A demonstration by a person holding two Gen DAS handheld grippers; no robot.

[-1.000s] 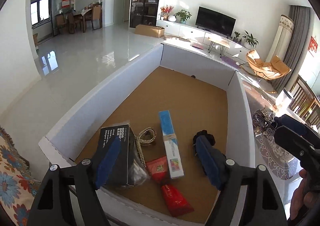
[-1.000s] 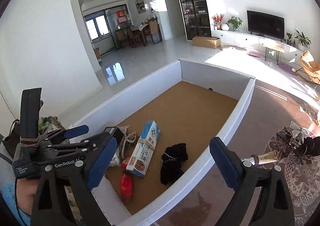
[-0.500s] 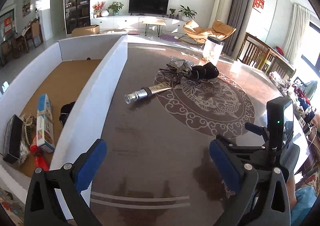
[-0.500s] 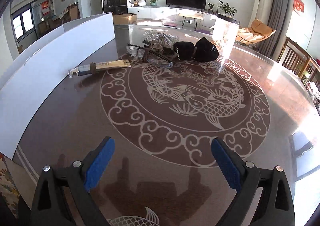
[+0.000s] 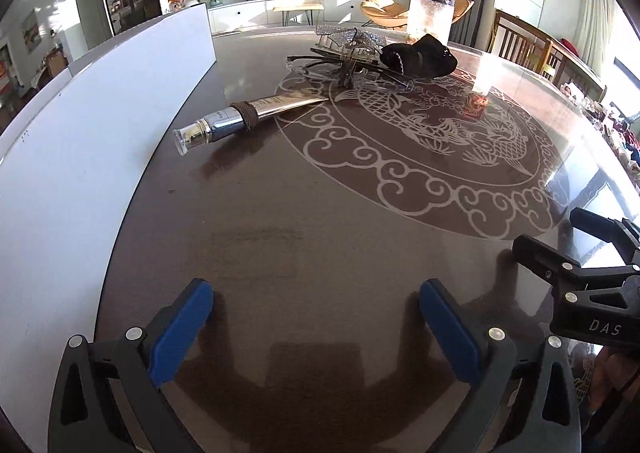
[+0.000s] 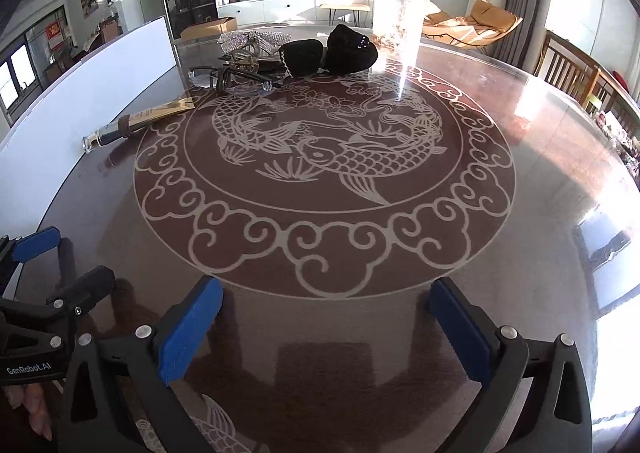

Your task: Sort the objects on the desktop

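A silver and gold tube [image 5: 248, 117] lies on the dark round table [image 5: 320, 221], close to the white box wall [image 5: 80, 141]; it also shows in the right wrist view [image 6: 136, 121]. Behind it lie glasses [image 5: 336, 65], a glittery bow [image 5: 348, 35] and a black cloth item [image 5: 420, 57], seen too in the right wrist view [image 6: 332, 51]. My left gripper [image 5: 316, 317] is open and empty over the near table. My right gripper [image 6: 326, 317] is open and empty beside it.
A clear tall container [image 6: 398, 9] stands behind the black item. The white box's wall [image 6: 92, 81] runs along the table's left side. Wooden chairs [image 5: 532, 49] stand at the right. The right gripper's body [image 5: 592, 293] shows at the left view's right edge.
Both grippers have swung from over the box to the table and come lower and closer to its surface. Both stay open and empty.
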